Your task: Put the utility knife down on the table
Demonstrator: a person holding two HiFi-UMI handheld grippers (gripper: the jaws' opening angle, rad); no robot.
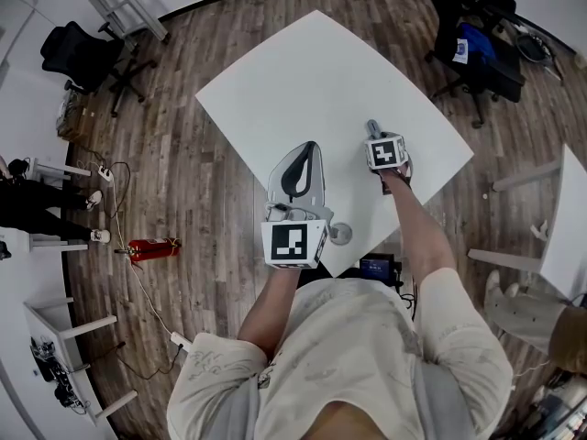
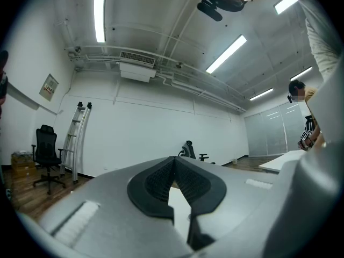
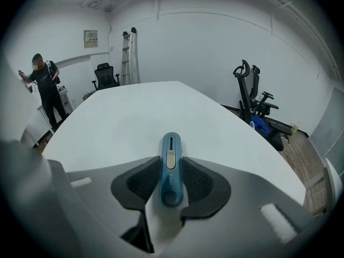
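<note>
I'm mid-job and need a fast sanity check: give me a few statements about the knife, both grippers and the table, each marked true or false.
1. The right gripper is closed on the utility knife. True.
2. The left gripper holds a second knife. False: its jaws are together with nothing between them.
3. The utility knife's body is red. False: it is blue, with a pale slider button.
4. The table in front of the knife has a white top. True.
</note>
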